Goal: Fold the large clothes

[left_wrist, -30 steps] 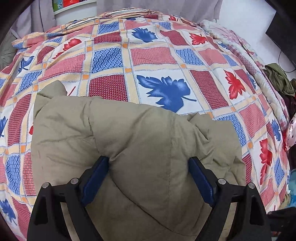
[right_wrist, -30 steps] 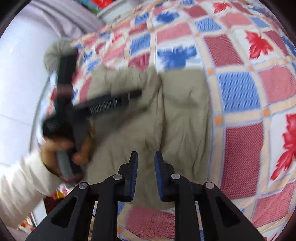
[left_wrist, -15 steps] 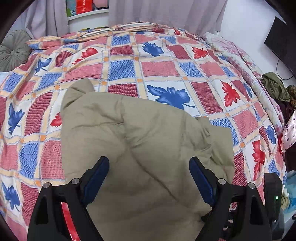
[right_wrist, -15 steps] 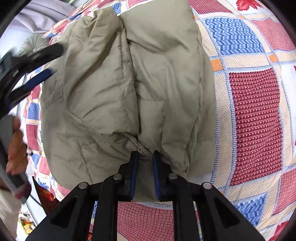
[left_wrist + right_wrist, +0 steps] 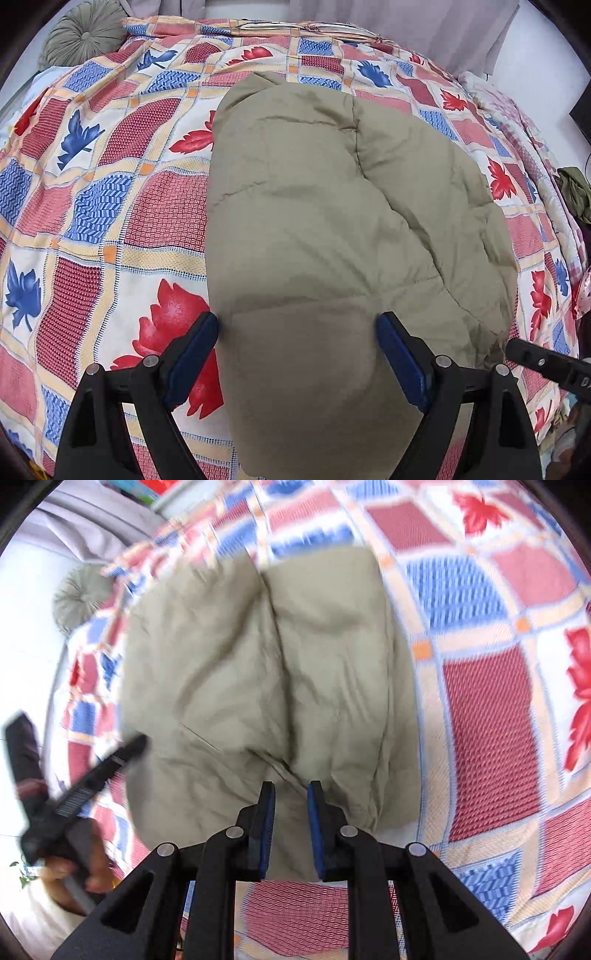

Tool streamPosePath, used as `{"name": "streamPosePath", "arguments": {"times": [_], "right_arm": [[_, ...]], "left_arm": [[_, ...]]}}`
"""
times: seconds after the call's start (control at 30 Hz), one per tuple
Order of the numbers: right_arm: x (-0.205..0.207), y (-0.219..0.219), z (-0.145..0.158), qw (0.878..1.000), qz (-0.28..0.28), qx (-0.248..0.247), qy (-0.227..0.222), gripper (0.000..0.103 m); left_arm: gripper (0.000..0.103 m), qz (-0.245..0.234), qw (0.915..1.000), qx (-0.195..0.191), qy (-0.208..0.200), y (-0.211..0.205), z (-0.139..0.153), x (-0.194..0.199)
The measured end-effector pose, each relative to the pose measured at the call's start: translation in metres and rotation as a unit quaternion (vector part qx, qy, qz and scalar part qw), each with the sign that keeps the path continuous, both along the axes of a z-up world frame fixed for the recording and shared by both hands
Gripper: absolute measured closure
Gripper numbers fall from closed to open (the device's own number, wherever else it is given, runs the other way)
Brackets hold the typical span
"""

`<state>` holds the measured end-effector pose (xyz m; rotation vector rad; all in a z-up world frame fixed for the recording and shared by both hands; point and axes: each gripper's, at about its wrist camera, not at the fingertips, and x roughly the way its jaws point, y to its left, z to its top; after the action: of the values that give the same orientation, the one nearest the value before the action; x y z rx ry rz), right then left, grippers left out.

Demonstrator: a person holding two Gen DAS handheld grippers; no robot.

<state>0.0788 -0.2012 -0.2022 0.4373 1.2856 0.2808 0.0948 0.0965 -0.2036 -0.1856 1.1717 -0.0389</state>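
Now that the right hand-held gripper [image 5: 291,805] has backed off the jacket [image 5: 332,221] slightly parted, the left hand-held gripper [image 5: 297,332], spread wide, hovers over the folded bundle, seemingly finished.

Home bedroom. Bed covered by patchwork-print quilt [image 5: 110,206]: red, blue checks with leaf motifs. Round tufted grey-green cushion [image 5: 83,37] at head end, by pale wall. Grey curtains [image 5: 436,26] hang behind bed. Second, pinkish floral bedcover [image 5: 517,122] along far side. Heap of dark green clothing [image 5: 574,192] beside bed edge. Padded khaki garment [image 5: 332,240] lies on quilt.
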Motion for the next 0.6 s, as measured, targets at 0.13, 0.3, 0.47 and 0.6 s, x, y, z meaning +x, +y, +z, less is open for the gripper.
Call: {"name": "streamPosePath", "arguments": {"times": [0.13, 0.3, 0.47, 0.6], "right_arm": [[0.005, 0.008, 0.026, 0.999, 0.007, -0.004, -0.051, 0.083], [0.031, 0.046, 0.010, 0.997, 0.041, -0.058, -0.019, 0.084], [0.035, 0.045, -0.002, 0.998, 0.034, -0.052, 0.004, 0.083], [0.026, 0.038, 0.007, 0.998, 0.038, -0.044, 0.013, 0.083]], "left_arm": [[0.013, -0.005, 1.0000, 0.004, 0.006, -0.003, -0.003, 0.004], [0.012, -0.004, 0.9998, 0.001, 0.018, -0.002, -0.006, 0.009], [0.012, -0.005, 0.9997, -0.002, 0.025, -0.002, -0.002, 0.007], [0.012, -0.002, 0.9996, -0.003, 0.028, -0.003, 0.003, 0.006]]}}
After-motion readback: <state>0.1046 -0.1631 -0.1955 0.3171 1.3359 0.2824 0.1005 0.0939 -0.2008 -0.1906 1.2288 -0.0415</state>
